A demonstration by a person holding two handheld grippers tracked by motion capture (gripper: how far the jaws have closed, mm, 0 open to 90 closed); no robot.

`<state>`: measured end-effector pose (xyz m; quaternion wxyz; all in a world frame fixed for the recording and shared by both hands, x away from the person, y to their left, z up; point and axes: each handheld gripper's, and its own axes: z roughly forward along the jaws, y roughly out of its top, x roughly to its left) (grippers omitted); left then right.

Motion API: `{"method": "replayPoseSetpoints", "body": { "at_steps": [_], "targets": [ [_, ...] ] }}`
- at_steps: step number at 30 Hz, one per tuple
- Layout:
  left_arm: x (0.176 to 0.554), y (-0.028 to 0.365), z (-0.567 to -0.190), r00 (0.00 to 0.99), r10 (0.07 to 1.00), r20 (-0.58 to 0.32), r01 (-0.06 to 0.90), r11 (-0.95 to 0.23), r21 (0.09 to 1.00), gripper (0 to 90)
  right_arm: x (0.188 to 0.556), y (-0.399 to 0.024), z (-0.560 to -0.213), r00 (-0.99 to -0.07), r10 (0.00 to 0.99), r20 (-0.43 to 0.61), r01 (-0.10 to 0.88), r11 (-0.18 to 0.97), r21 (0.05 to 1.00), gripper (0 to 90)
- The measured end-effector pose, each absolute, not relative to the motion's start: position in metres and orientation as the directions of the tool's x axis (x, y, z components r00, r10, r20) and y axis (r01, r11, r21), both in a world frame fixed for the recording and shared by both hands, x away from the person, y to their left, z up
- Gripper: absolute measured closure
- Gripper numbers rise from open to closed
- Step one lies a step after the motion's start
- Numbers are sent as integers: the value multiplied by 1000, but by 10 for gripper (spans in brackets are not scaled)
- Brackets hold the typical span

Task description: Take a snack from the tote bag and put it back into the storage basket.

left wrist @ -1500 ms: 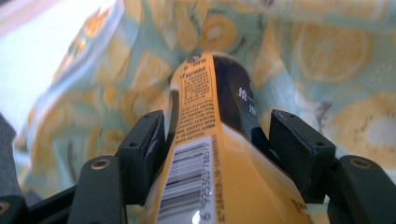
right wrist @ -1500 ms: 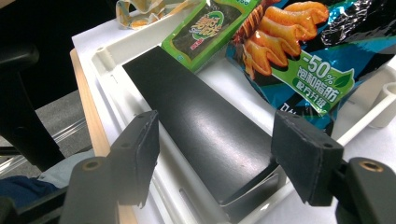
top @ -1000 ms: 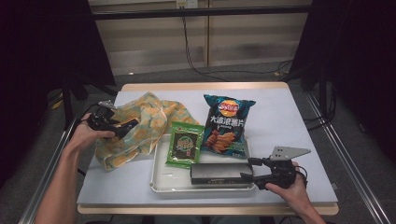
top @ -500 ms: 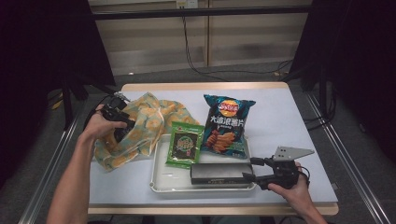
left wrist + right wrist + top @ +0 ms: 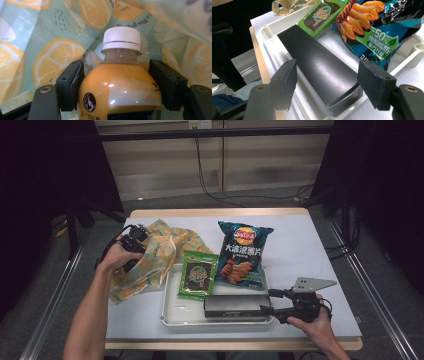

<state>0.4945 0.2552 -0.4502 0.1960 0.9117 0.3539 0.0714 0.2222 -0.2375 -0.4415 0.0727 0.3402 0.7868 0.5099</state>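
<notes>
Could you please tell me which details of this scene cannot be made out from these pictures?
- Orange drink bottle with white cap: label cut off by the left gripper view's bottom edge.
- Flat black box: lettering too small in the high view.
- Lemon-print cloth bag: its folds hide the inside.

Chip bag [image 5: 243, 252] and green snack packet [image 5: 198, 275] overlapping white tray's [image 5: 172, 312] rim.

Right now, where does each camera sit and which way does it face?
High view: above the person's side of the table, looking forward and down; forearms, both hands show.
Left gripper view: on the left gripper, looking along its jaws at a bottle inside a lemon-print bag.
Right gripper view: on the right gripper, facing a black box in a tray.
Shared: tray, snacks.
</notes>
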Motion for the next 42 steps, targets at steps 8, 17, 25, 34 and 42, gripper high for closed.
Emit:
{"method": "replayPoseSetpoints", "body": {
  "at_steps": [8, 17, 25, 34, 42],
  "targets": [
    [481, 280, -423, 749, 661, -33, 580, -632, 514, 307, 222, -237, -441, -759, 609, 229, 458, 250, 853, 323],
    [454, 314, -401, 709, 699, -93, 558, -476, 679, 308, 222, -233, -440, -763, 605, 227, 455, 253, 854, 323],
    [446, 321, -395, 693, 713, -106, 532, -405, 744, 308, 225, -230, -441, -766, 601, 228, 457, 260, 851, 323],
    [439, 320, -385, 688, 720, -88, 507, -390, 769, 311, 224, -229, -441, -767, 600, 227, 454, 259, 852, 323],
    [429, 325, -383, 688, 721, -81, 486, -375, 789, 314, 225, -229, -441, -769, 598, 227, 454, 261, 852, 323]
  ]
}}
